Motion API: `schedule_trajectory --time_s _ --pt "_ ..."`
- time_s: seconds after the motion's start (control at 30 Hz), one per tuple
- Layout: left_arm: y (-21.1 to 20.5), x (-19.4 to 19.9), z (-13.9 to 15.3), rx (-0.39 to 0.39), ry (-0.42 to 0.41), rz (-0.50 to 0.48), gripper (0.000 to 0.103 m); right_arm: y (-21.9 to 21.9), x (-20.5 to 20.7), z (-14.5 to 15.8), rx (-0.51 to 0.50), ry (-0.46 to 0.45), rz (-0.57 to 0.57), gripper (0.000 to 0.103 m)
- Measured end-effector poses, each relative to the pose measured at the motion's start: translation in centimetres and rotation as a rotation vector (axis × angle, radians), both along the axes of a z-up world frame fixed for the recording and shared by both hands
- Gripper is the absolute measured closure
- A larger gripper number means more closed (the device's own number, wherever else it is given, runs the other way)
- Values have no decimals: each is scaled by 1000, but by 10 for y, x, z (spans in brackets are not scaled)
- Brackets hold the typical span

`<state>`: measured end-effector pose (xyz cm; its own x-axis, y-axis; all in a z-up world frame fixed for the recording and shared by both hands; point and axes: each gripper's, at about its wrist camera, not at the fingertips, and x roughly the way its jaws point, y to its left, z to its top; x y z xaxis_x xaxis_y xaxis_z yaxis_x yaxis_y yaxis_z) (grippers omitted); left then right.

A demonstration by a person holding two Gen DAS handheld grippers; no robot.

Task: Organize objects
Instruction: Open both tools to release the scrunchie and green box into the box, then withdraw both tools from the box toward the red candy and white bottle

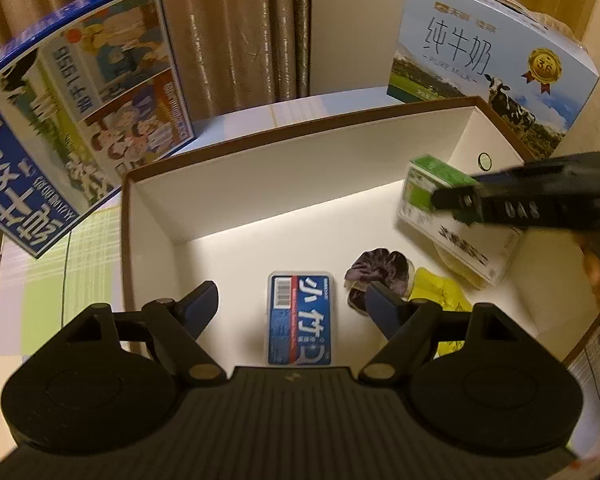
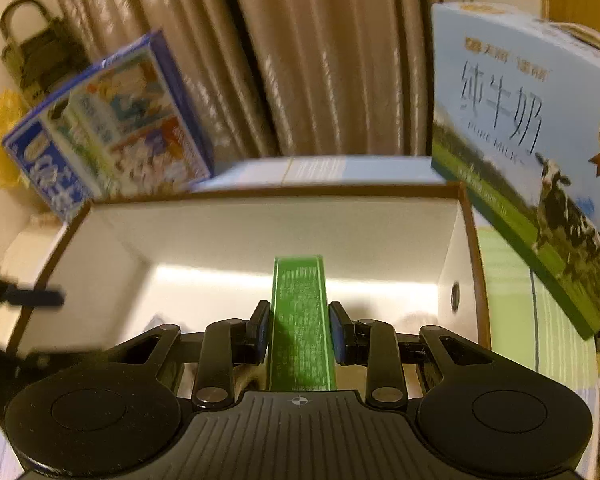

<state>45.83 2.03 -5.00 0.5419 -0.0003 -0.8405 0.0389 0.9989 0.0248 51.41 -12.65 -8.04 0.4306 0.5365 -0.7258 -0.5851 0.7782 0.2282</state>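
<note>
Left wrist view
- Left gripper (image 1: 292, 304): fingers spread wide, grasping nothing, hanging over the near end of the white box (image 1: 260, 168).
- Blue packet (image 1: 299, 317): flat on the box floor, between the two spread fingers and touching neither.
- Purple scrunchie (image 1: 376, 276): just beyond the right-hand fingertip, on the box floor.
- Yellow packet (image 1: 440, 292): beside the scrunchie, further right.
- Green carton (image 1: 440, 196): ahead and to the right, over the box, clamped by the right gripper (image 1: 456, 204), which reaches in from the right edge.
- Milk cases: a blue one (image 1: 80, 112) ahead left outside the box, a pale one (image 1: 492, 60) ahead right behind it.

Right wrist view
- Right gripper (image 2: 299, 336): closed on the green carton (image 2: 300, 320), pads pressed to both its sides.
- Green carton: sticks straight forward between the fingers, above the white box's (image 2: 260, 220) interior.
- Left gripper (image 2: 32, 300): blurred dark shape at the far left.
- Curtain (image 2: 300, 60): beyond the box.
</note>
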Motion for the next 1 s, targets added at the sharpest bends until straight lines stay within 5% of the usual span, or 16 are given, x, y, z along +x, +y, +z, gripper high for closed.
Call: schedule_trajectory --time_s 0.2,0.4,0.57,1.0 --pt "7 -15 10 -18 -21 24 23 -10 -7 20 68 -20 -17 58" --pt "10 -36 24 -44 -60 45 19 -35 -46 45 100 -22 -16 51" --pt "7 -58 34 -73 -71 60 18 -54 -80 59 110 9 -39 34" --pt "-13 -132 63 -117 -108 95 12 -95 -158 89 188 36 -91 28"
